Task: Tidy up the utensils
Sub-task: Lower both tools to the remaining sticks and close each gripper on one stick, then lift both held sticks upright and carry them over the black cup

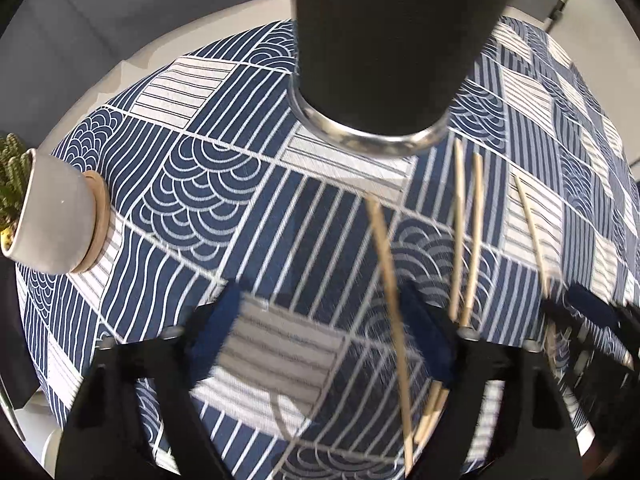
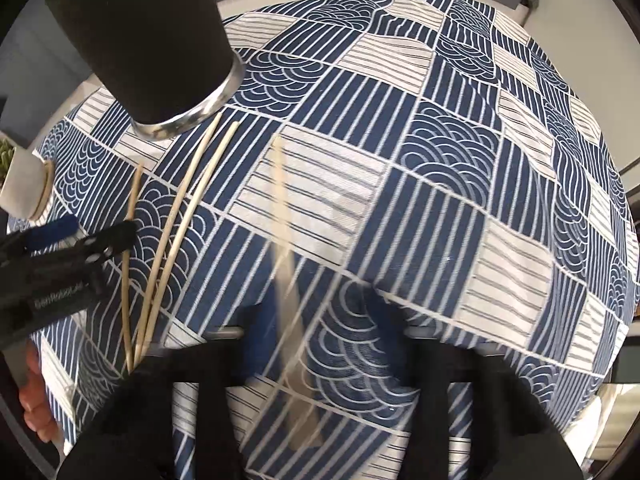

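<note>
Chopsticks (image 1: 466,236) near cup (image 1: 384,60); tablecloth rightward seemingly free.

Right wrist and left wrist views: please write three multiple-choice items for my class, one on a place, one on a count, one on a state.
1. In the left wrist view, where is the potted plant?
A. against the cup
B. at the left edge of the cloth
C. on the floor

2. How many chopsticks show in the right wrist view?
A. two
B. seven
C. four

3. How is the dark cup placed?
A. standing on the cloth
B. lying on its side
C. broken in pieces

Answers:
1. B, its pot sits on the cloth's left border, well apart from the cup.
2. C, three lie near the cup and a fourth is blurred in the middle.
3. A, its metal ring rests on the cloth.
</note>
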`<state>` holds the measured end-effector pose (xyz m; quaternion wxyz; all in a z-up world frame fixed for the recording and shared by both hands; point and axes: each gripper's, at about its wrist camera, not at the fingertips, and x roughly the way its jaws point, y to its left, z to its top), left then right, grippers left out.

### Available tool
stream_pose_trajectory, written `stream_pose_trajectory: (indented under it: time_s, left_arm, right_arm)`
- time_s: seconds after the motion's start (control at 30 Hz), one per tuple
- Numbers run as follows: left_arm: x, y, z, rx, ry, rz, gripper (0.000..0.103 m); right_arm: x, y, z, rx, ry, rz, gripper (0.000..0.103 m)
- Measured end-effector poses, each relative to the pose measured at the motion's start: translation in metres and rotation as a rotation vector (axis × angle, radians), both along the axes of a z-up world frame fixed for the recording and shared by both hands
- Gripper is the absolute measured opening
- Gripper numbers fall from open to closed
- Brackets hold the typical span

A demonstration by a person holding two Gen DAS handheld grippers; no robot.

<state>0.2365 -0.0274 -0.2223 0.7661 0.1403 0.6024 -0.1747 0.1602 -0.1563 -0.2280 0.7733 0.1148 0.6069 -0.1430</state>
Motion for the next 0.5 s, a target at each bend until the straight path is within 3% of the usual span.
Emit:
stream_pose_trajectory:
  time_s: [0.03,0.07,0.13,0.37,0.43,0.5]
  left_arm:
    - [-0.005,0.004,0.003,-0.005,-0.008,0.005,0.052]
    - [-0.01,0.008,0.005,-0.009,-0.02,0.012,0.045]
    - [-0.017,0.015,0.008,-0.023,-0.01,0.028,0.013]
    - [-0.011,0.055,0.004,-0.132,0.121,0.163,0.005]
    - [-0.012,0.069,0.004,-0.163,0.131,0.221,0.005]
    - [-0.019,0.063,0.006,-0.121,0.107,0.234,0.005]
  right_arm:
    - [0.0,-0.003,0.0,-0.003,0.002,0.0,0.008]
    - [-0.001,-0.007,0.0,0.002,0.001,0.0,0.005]
    - [0.001,-0.015,0.0,0.019,0.001,-0.006,0.004]
    - [0.005,-0.04,-0.001,0.18,0.002,0.005,0.004]
    - [0.005,-0.055,-0.004,0.288,-0.006,-0.009,0.004]
    - [0.004,-0.069,-0.008,0.387,-0.004,-0.018,0.004]
